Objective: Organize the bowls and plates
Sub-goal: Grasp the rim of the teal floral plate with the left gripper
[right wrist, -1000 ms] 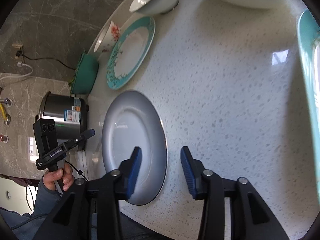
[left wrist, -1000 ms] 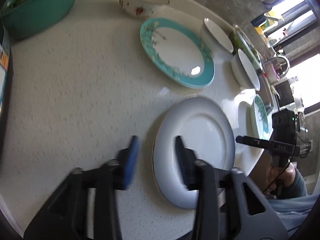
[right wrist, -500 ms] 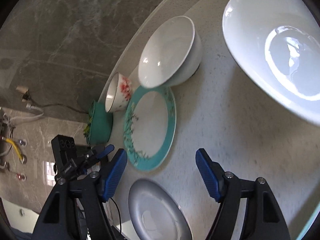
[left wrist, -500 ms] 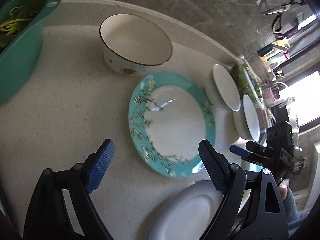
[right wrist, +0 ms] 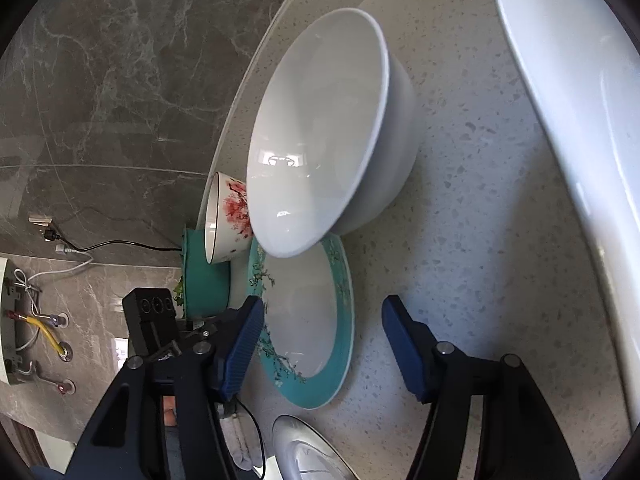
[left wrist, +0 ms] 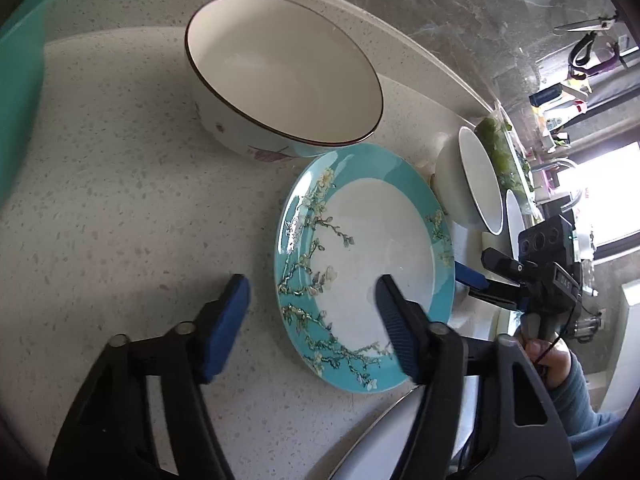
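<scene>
A teal-rimmed floral plate [left wrist: 372, 260] lies flat on the speckled counter [left wrist: 120, 208]; it also shows in the right wrist view [right wrist: 308, 328]. My left gripper [left wrist: 312, 304] is open, its jaws straddling the plate's near left rim. My right gripper [right wrist: 322, 344] is open on the plate's opposite side, and shows in the left wrist view [left wrist: 476, 280]. A floral bowl [left wrist: 280, 68] stands behind the plate. A white bowl [right wrist: 324, 136] stands at the plate's far edge. A grey plate [left wrist: 384, 440] lies at the near edge.
A teal basin [right wrist: 204, 276] with greens stands behind the floral bowl. A second large white bowl [right wrist: 568, 120] fills the right of the right wrist view. The marble wall [left wrist: 440, 12] backs the counter.
Both grippers left the grey plate, opened wide and moved to the teal-rimmed plate, closing in on it from opposite sides.
</scene>
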A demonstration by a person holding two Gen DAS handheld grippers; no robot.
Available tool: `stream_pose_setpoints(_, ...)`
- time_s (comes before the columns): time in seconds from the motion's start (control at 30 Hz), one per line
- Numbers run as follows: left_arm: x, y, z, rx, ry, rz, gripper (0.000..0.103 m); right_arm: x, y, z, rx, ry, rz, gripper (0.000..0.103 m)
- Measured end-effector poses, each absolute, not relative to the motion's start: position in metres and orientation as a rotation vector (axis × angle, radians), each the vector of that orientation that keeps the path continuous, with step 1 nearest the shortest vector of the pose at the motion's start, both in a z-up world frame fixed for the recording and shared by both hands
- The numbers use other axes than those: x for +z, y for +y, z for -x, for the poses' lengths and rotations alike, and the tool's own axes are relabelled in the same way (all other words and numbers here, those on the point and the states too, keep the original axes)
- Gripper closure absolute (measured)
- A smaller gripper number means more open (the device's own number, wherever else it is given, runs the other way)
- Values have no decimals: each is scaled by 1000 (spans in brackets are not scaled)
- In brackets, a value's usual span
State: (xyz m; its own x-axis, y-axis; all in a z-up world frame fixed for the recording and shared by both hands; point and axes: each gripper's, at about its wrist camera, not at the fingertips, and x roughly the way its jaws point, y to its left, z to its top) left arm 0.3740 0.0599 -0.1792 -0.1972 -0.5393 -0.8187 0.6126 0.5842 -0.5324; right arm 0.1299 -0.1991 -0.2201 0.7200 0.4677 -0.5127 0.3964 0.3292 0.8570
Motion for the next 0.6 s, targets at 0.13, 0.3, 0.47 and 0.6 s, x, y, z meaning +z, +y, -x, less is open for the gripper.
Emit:
stream_pose_setpoints(0.13, -185, 61, -377, -1041, 1440, -73, 60, -224, -201, -136, 74, 849, -1280, 53)
stream_pose_setpoints(0.3, -186, 66, -386, -1014, 1457, -74, 71, -224, -201, -139, 71, 882, -1262, 59)
stream_pose_setpoints(0.47, -188, 66, -385, -1027, 1477, -106, 81, -224, -195, -141, 87, 910, -1238, 66)
stream_pose_setpoints(0.6, -188, 71, -383, -1031, 1470, -110, 83, -224, -196, -140, 85, 924, -1229, 70)
